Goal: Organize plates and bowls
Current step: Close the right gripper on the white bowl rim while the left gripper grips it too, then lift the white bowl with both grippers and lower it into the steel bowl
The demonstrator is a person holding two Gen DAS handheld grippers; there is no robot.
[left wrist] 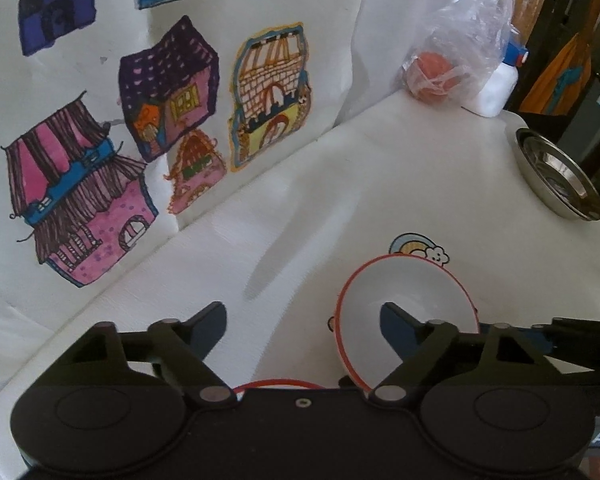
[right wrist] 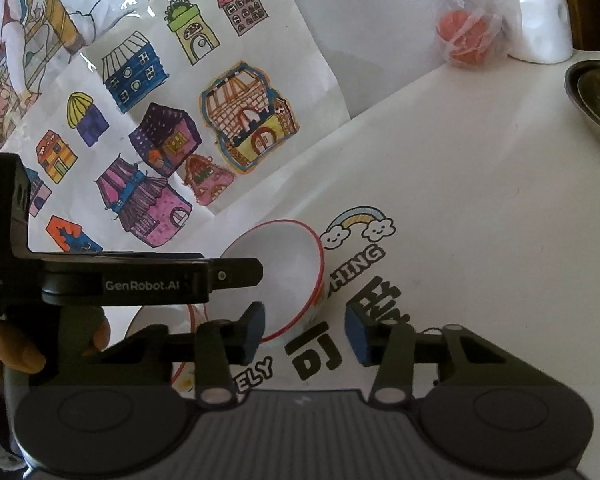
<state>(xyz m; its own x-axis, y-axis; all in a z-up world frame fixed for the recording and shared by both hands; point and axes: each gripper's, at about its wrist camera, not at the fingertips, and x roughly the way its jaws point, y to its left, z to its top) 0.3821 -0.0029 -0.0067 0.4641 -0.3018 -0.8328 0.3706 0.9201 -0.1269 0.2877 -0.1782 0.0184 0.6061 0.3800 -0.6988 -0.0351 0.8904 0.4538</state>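
- Left tongs: spread wide, gripping nothing; right-hand finger inside the tilted red-rimmed bowl, left-hand finger over bare table.
- Bowl: on its side, mouth toward the left tongs, just ahead of the right tongs; apparently leaning on a second red-rimmed dish directly beneath the left tongs.
- Right tongs: moderately open, empty; left-hand finger in front of the bowl's mouth, near wall of the bowl within the gap, right-hand finger over the printed lettering.
- Risk, judged: bowl propped rather than clamped, so likely to roll or drop flat if nudged by either finger. Closing on the thin, curved wall at an angle could squirt it sideways.
- Risk, judged: both tongs crowded at one bowl, so finger-to-finger collision possible.
- Left wrist view only: finger actually inside the bowl; steel bowl far ahead and right, near the table edge.
- Right wrist view only: left tongs in profile above the bowl, more of the lower dish left of the right tongs, and the holder's hand.
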